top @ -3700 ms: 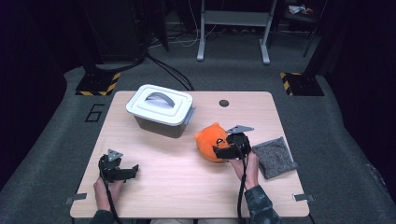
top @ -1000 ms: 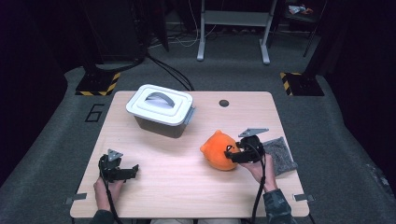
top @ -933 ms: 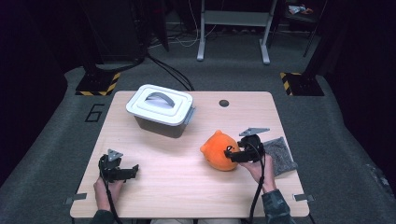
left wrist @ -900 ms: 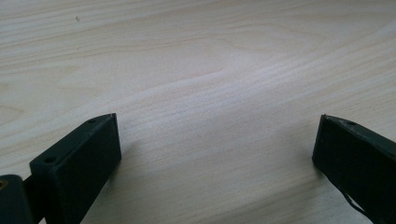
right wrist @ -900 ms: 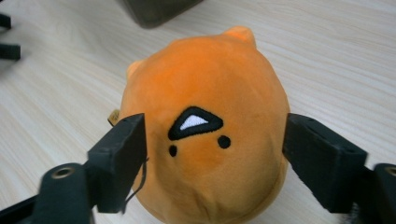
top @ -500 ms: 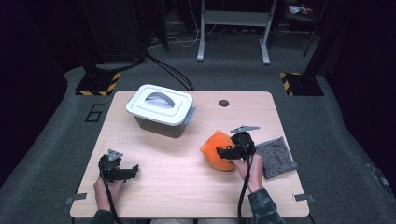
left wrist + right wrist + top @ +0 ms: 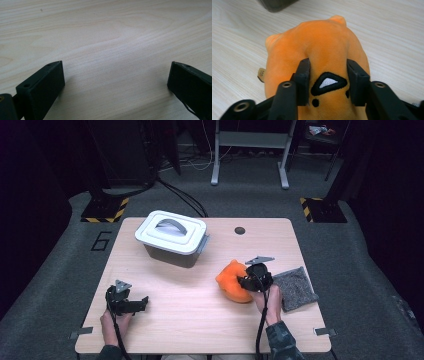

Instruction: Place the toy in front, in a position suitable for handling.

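Dark carpet rings the pale wooden desk [image 7: 200, 320] in the high view. Right of centre lies the orange plush toy [image 7: 231, 280], with my right tongs [image 7: 246, 281] pressed into its right flank; a grey cloth [image 7: 295, 287] lies just right of that hand. My left tongs [image 7: 142, 302] sit at the lower left of the frame on bare wood, well apart from the toy, so the right hand is plainly the nearer. The lidded white box [image 7: 172, 237] stands up and to the left of the toy, across open desk, and I judge any carry toward it would run that way.

From the left gripper view, the left tongs [image 7: 115, 82] stand wide apart over bare wood grain, with nothing between them.

From the right gripper view, the toy [image 7: 317, 50] fills the middle of the frame and stretches away from me toward the top, its long axis running in line with the right tongs [image 7: 328, 82]. Both pads dent the plush either side of an embroidered black-and-white triangle, so they are clamped on the toy, having just been closing on it.

Against the frame a second back, the right tongs then stood right of the toy, over the edge of the cloth; now they bite into it. The left hand sits in the same spot.
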